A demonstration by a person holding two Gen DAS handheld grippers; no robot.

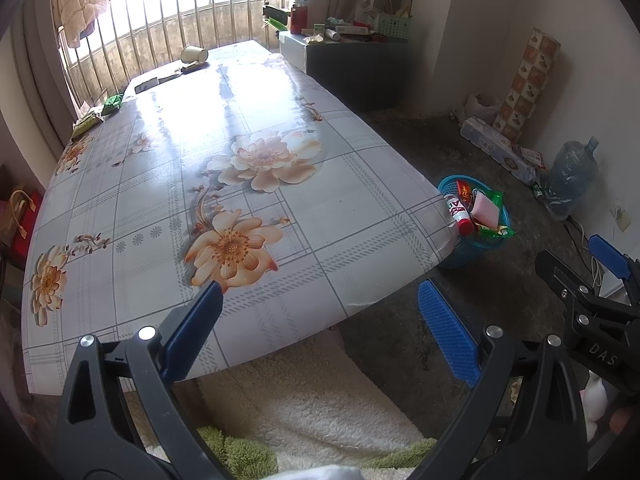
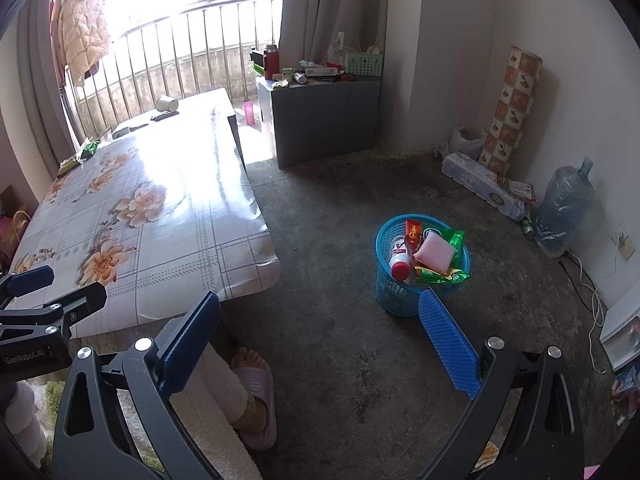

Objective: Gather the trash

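Trash is split between two places: part of it already sits in the blue basket (image 2: 420, 268) on the floor, and part still lies at the far end of the worktop (image 1: 340, 184). Both tools are empty. The left tool (image 1: 320, 328) hangs above the near edge of the worktop with its blue ribbed pads spread wide and nothing between them; the right tool (image 2: 320, 336) is just as wide open over bare floor, pointing toward the basket.

Judging by this, the task is partly done. The near and middle stretch of the worktop carries nothing, while the far end holds a tipped paper cup (image 1: 194, 54), a dark flat piece just beside it that is too small to identify, and green wrappers (image 1: 112, 105) at the far left corner. Those look like the remaining pickups.

The worktop wears a glossy plastic cloth with a grey check and peach flowers, shining under the window glare. The basket is rigid plastic lattice, round and slightly tapered, filled above its rim with a pink sponge (image 2: 434, 255), crinkled green foil packets and a white bottle with a red cap (image 2: 400, 265). The floor (image 2: 340, 208) is rough, stained concrete.
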